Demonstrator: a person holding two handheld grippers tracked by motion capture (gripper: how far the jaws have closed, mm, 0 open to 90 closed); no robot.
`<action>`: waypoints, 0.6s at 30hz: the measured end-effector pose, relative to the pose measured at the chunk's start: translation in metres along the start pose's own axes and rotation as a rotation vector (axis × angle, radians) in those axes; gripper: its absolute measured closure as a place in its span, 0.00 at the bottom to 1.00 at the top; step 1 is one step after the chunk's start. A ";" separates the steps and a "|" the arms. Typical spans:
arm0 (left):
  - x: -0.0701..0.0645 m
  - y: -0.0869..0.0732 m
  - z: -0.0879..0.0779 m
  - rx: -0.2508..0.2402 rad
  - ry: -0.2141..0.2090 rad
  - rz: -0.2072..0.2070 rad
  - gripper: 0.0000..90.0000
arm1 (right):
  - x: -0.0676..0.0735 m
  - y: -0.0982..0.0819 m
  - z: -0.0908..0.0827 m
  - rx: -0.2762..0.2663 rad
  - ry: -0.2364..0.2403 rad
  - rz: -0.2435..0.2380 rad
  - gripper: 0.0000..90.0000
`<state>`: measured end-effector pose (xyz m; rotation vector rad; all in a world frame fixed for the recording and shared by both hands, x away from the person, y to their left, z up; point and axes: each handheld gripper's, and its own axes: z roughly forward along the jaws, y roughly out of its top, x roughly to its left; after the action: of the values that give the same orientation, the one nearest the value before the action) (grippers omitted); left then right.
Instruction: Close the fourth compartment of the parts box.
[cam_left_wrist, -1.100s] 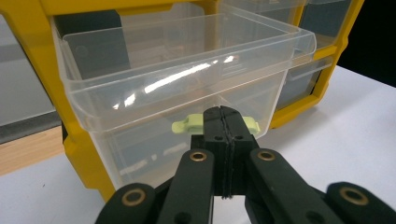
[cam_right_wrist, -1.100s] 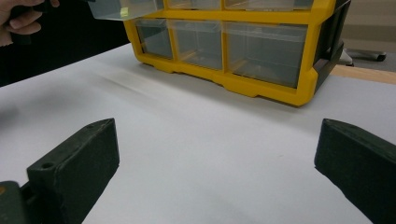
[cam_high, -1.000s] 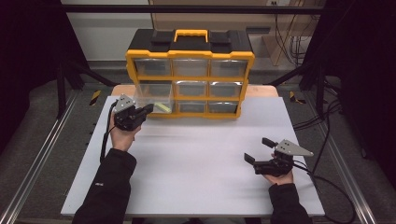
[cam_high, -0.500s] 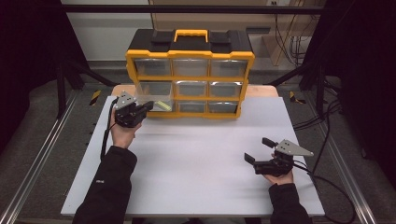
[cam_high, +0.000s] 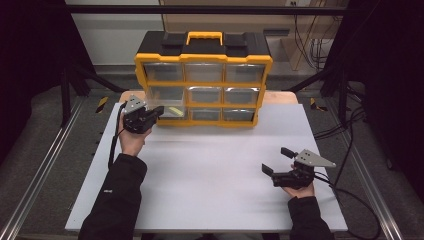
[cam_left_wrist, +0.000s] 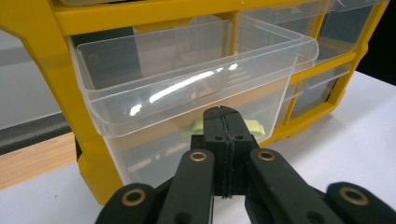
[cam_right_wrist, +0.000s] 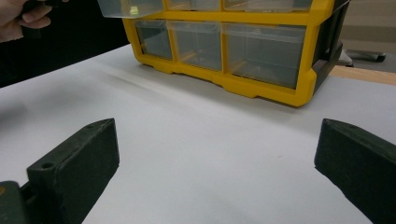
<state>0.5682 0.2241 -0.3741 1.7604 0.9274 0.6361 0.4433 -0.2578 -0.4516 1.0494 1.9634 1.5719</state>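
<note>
A yellow and black organiser (cam_high: 204, 58) with clear drawers stands at the back of the white tabletop (cam_high: 210, 175). Its middle-left drawer (cam_left_wrist: 187, 79) stands pulled out, with a pale green item (cam_left_wrist: 252, 126) seen through its clear wall. My left gripper (cam_high: 159, 111) is shut with nothing between its jaws, its tips (cam_left_wrist: 222, 113) just under the drawer's front lip. My right gripper (cam_high: 275, 160) rests open low over the table at the front right, nothing between its fingers (cam_right_wrist: 88, 154). The right gripper view shows the organiser (cam_right_wrist: 261, 88) and the pulled-out drawer (cam_right_wrist: 126, 7).
Dark metal rails run along both sides of the table, and cables trail off its right edge (cam_high: 345, 150). A wooden strip (cam_high: 280, 97) shows behind the white top beside the organiser. Bare table lies between the two grippers.
My left gripper has crept slightly toward the organiser's left column. The right gripper has stayed where it was.
</note>
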 end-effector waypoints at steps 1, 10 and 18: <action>0.000 0.000 0.001 -0.001 0.001 0.001 1.00 | 0.000 0.000 0.000 0.001 0.000 0.000 0.01; 0.003 0.003 0.006 0.004 0.011 -0.001 1.00 | 0.000 0.000 0.000 0.001 0.000 0.000 0.01; 0.004 0.004 0.010 0.008 0.020 0.008 1.00 | 0.000 0.000 0.000 0.001 0.000 -0.002 0.01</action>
<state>0.5795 0.2214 -0.3735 1.7683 0.9380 0.6566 0.4437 -0.2578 -0.4519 1.0467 1.9648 1.5704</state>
